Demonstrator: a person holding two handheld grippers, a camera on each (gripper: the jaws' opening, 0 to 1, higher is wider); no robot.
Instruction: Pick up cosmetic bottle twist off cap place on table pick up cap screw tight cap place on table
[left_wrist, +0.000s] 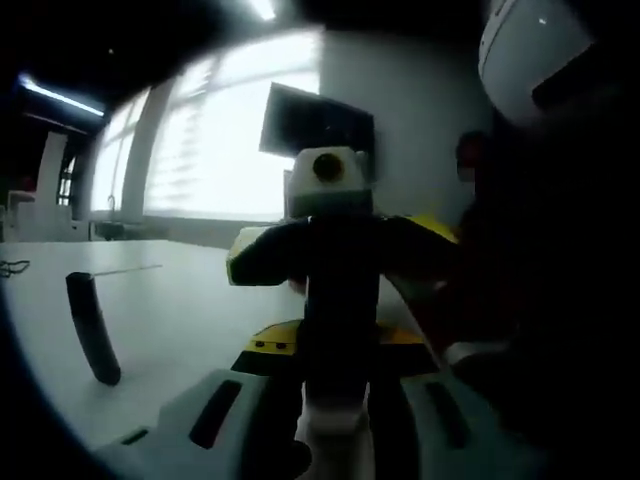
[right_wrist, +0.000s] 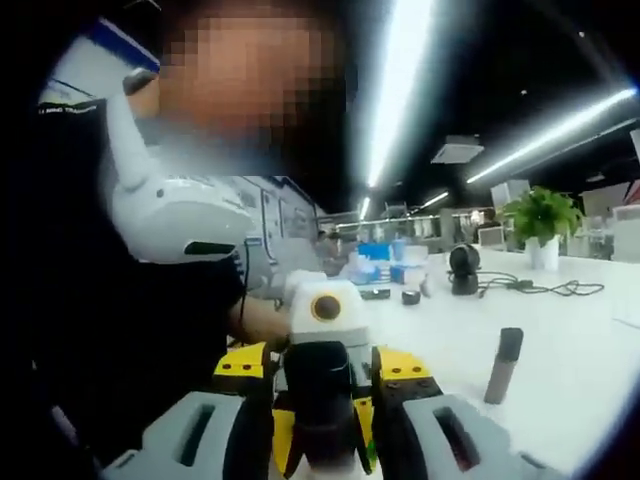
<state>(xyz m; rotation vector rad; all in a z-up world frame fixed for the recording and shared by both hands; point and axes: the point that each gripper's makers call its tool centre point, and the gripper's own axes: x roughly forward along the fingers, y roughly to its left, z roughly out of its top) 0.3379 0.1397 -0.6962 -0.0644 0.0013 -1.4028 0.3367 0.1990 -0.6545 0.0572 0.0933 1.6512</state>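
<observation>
Jaws of both grippers, left gripper (left_wrist: 335, 425) and right gripper (right_wrist: 322, 420), pinching one cosmetic bottle (left_wrist: 338, 300).

Left gripper view: the dark bottle (left_wrist: 335, 330) between the left tongs (left_wrist: 335, 420) stands backlit by the window, so its label and cap seam cannot be read; the picture's lower edge cuts its base. A dark curved object (left_wrist: 92, 328) on the worktop (left_wrist: 170, 310) is too dim to identify. Right gripper view: the right tongs (right_wrist: 320, 420) hide the bottle's lower body; small items (right_wrist: 385, 270) far across the worktop are blurred.
</observation>
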